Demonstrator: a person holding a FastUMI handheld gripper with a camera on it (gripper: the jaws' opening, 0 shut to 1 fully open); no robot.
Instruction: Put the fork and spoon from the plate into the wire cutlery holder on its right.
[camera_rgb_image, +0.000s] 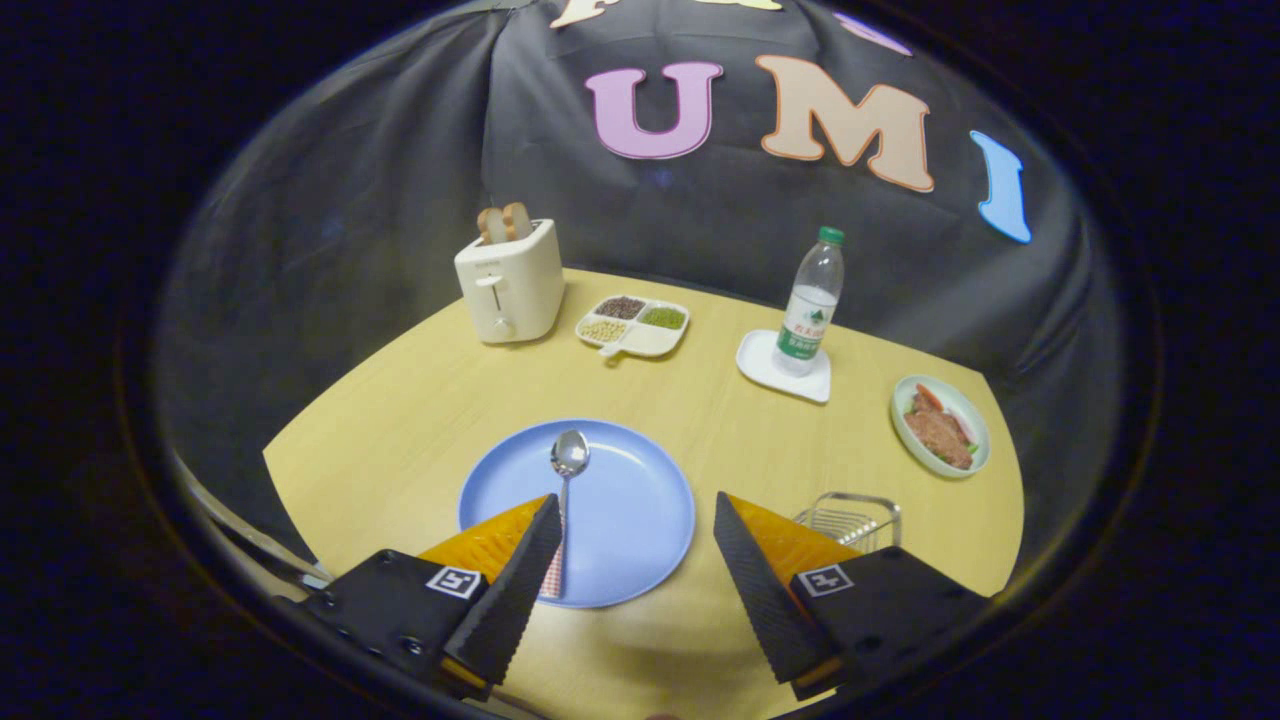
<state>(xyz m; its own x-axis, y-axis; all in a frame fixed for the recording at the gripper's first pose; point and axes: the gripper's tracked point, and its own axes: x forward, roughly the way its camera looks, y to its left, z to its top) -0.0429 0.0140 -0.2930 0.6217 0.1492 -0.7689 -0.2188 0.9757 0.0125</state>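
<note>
A blue plate lies on the wooden table just ahead of my fingers. A spoon rests on the plate's left half, its bowl pointing away and its checked handle running down behind my left finger. My gripper hovers above the plate's near side, open, with nothing between the fingers. The wire cutlery holder stands to the right of the plate, partly hidden behind my right finger. I can make out no fork on the plate.
At the back of the table stand a white toaster with bread, a divided dish of grains and a water bottle on a white coaster. A small plate of food sits at the right edge.
</note>
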